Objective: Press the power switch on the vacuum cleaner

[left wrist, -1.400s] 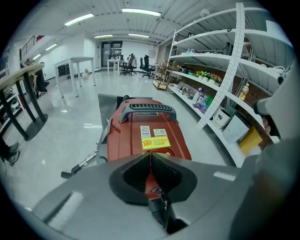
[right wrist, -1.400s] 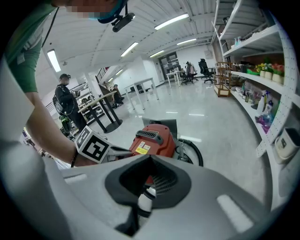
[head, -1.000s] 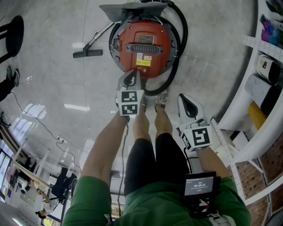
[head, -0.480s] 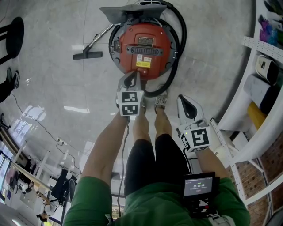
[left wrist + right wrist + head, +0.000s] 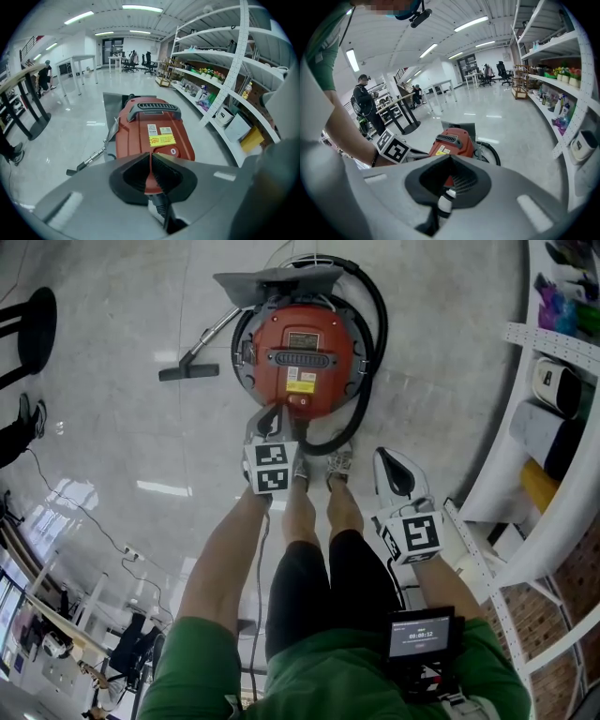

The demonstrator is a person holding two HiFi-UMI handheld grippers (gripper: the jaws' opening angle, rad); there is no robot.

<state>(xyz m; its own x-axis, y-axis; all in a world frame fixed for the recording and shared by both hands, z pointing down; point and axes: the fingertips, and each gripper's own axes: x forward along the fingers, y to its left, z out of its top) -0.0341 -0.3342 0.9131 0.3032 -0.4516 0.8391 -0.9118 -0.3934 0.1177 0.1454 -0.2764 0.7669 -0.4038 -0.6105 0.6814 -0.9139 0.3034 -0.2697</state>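
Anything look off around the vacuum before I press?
Nothing stands out. The vacuum cleaner sits upright, its hose looped round it, the floor nozzle lying on the floor beside it. The left gripper and right gripper are both shut and empty.

One overhead, two low, all on vacuum point(image 5: 302, 357)

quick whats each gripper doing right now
Left gripper: closed, empty, aimed at the round red vacuum cleaner.
Right gripper: closed, empty.
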